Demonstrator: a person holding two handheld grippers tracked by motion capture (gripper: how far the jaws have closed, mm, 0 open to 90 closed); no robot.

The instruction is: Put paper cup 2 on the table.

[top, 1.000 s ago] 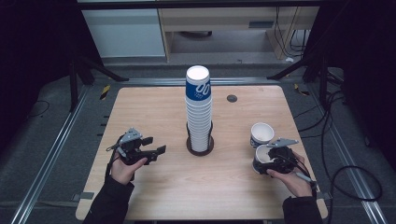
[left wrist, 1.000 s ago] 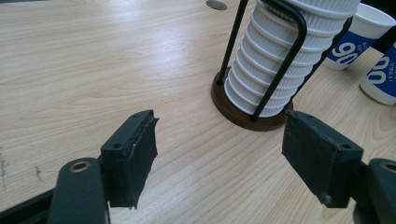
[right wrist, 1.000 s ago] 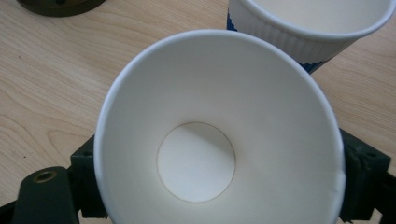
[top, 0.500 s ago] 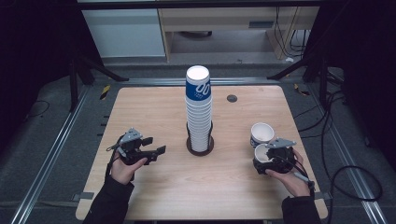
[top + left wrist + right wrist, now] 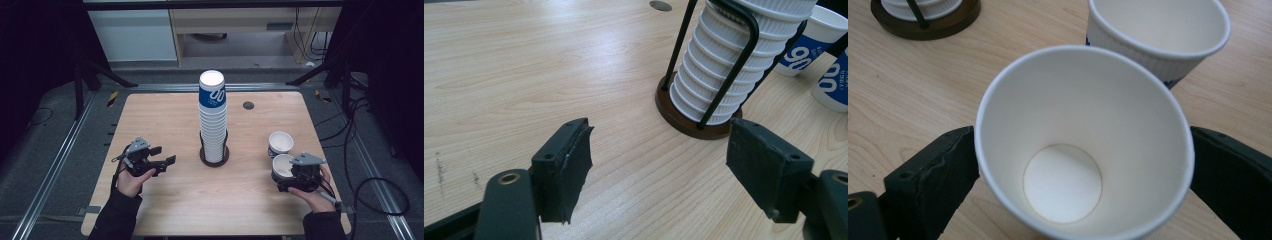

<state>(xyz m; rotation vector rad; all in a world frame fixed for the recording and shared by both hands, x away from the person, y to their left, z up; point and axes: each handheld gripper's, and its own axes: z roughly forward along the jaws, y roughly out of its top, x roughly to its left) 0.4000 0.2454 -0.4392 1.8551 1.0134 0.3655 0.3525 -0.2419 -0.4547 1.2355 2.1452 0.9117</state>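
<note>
Right gripper (image 5: 292, 176) jaws had just been opening around an upright paper cup (image 5: 1083, 145), pads apparently just clear. Left gripper (image 5: 165, 159) stood open, empty, left of the cup stack (image 5: 212, 120).

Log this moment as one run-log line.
left hand-held gripper: open, empty | right hand-held gripper: jaws just opening beside near paper cup | second cup: upright on table | cup stack: in holder

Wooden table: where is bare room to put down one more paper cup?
The wooden table is bare between its left edge and the tall stack of white paper cups, behind the left gripper. The near strip between both hands is free too. It is crowded at the right: two upright white paper cups stand close by the right gripper.
</note>
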